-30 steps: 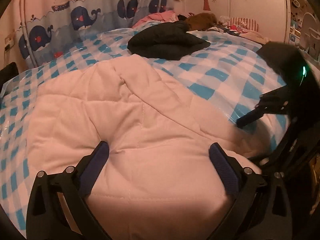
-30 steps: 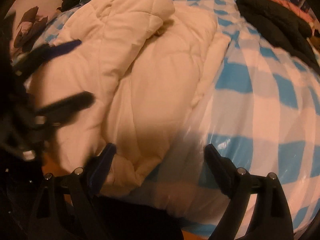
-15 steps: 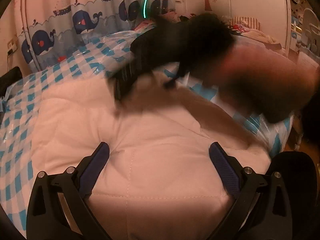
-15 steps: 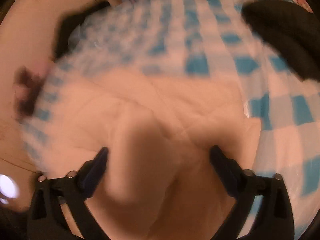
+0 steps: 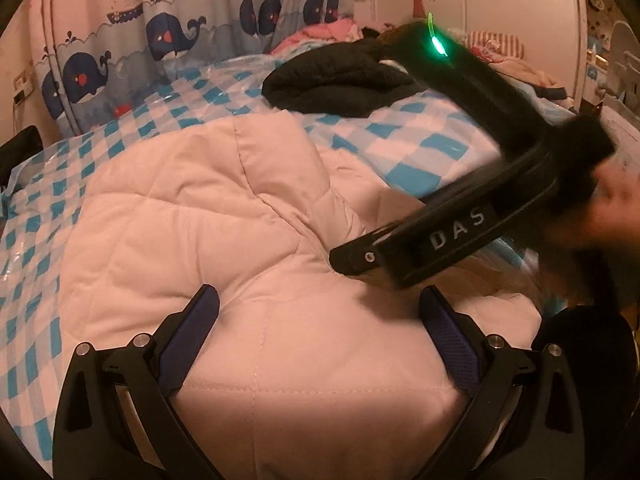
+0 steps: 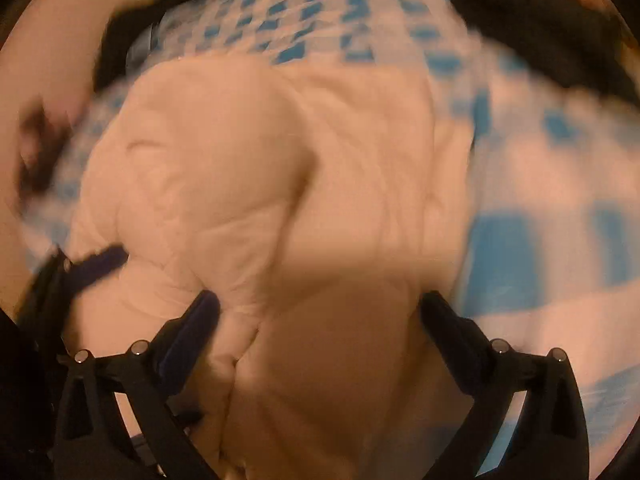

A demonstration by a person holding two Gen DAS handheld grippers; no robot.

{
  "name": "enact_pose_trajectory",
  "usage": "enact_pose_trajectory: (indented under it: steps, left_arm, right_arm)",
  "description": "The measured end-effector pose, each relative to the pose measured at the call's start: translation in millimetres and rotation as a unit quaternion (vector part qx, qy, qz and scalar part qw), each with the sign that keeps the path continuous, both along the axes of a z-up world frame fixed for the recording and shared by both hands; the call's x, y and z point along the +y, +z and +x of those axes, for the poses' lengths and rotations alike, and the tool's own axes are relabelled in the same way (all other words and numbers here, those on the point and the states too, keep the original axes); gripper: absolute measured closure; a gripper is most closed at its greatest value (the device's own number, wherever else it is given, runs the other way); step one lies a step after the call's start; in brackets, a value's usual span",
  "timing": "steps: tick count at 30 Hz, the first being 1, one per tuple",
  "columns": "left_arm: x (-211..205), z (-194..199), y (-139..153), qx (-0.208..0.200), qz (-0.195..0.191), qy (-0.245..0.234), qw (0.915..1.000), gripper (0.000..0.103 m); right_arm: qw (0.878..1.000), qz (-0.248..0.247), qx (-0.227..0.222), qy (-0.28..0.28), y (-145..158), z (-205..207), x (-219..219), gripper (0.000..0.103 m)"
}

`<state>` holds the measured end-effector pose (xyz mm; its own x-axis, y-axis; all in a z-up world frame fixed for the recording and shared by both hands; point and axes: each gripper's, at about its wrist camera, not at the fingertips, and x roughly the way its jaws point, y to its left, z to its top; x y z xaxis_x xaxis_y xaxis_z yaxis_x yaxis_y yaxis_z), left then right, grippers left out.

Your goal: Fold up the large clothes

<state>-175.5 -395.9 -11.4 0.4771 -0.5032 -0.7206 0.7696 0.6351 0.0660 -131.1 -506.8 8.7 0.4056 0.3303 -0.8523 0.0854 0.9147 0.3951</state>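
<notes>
A large white quilted garment (image 5: 248,240) lies bunched on the blue-checked bed; it also fills the blurred right wrist view (image 6: 280,200). My left gripper (image 5: 320,312) is open, its jaws wide apart low over the garment's near edge. My right gripper (image 6: 320,312) is open above the garment's near part. The right gripper's black body (image 5: 460,232), with a green light, crosses the right side of the left wrist view just above the garment. A finger of the left gripper (image 6: 96,264) shows at the left of the right wrist view.
A black garment (image 5: 340,80) lies farther back on the bed (image 5: 420,152); it also shows in the right wrist view (image 6: 552,40). A whale-print curtain (image 5: 160,40) hangs behind. Pink and striped clothes (image 5: 496,44) lie at the back.
The right gripper swung from the right edge of the bed across over the white garment and now sits lower right above it. The left gripper barely moved. Both stayed open.
</notes>
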Motion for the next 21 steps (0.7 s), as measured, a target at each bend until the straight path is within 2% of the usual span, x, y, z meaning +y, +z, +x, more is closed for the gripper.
enact_pose_trajectory:
  steps: [1, 4, 5, 7, 8, 11, 12, 14, 15, 16, 17, 19, 21]
  left_arm:
    - [1, -1, 5, 0.007, 0.000, -0.003, 1.0000, 0.008]
    - [25, -16, 36, 0.008, -0.026, 0.000, 0.9996, 0.008]
    - [36, -21, 41, 0.005, -0.031, 0.008, 0.9995, 0.008]
    - [56, -23, 40, 0.013, -0.034, 0.025, 0.9990, 0.008]
    - [64, -21, 35, 0.018, -0.031, 0.028, 0.9990, 0.008]
    - [71, -18, 22, 0.028, -0.028, 0.030, 0.9988, 0.008]
    - [69, -18, 20, 0.027, -0.026, 0.029, 0.9989, 0.008]
    - [59, -19, 15, 0.025, -0.009, 0.019, 0.9994, 0.008]
    - [53, -22, 11, 0.018, 0.008, 0.010, 0.9998, 0.008]
    - [49, -25, 9, 0.005, 0.024, 0.004, 0.9997, 0.008]
    - [50, -26, 13, 0.009, 0.022, 0.002, 0.9997, 0.008]
    - [64, -21, 29, 0.036, -0.006, 0.000, 0.9993, 0.008]
    - [98, -10, 54, 0.075, -0.070, 0.026, 0.9944, 0.008]
  right_arm:
    - [1.000, 0.017, 0.000, 0.000, -1, -1, -6, 0.005]
    - [1.000, -0.009, -0.011, -0.006, 10, -3, -2, 0.006]
    - [1.000, -0.003, -0.011, -0.007, 12, -4, -4, 0.006]
    - [0.999, 0.025, -0.005, -0.023, 22, -10, -17, 0.006]
    - [0.999, 0.026, -0.019, -0.027, 34, -22, -22, 0.006]
    - [0.998, 0.038, -0.050, 0.001, 58, -49, -13, 0.006]
    - [0.999, 0.019, -0.040, 0.022, 57, -59, -3, 0.006]
    - [0.997, -0.065, -0.007, 0.043, 39, -66, 15, 0.006]
    - [0.995, -0.081, 0.011, 0.049, 18, -66, 20, 0.006]
    - [0.997, -0.060, 0.024, 0.047, 6, -63, 17, 0.006]
    - [0.998, -0.041, 0.028, 0.044, 4, -66, 9, 0.006]
    - [0.998, -0.036, 0.025, 0.049, 13, -70, 4, 0.006]
    - [0.999, 0.013, 0.022, 0.037, 26, -74, -7, 0.006]
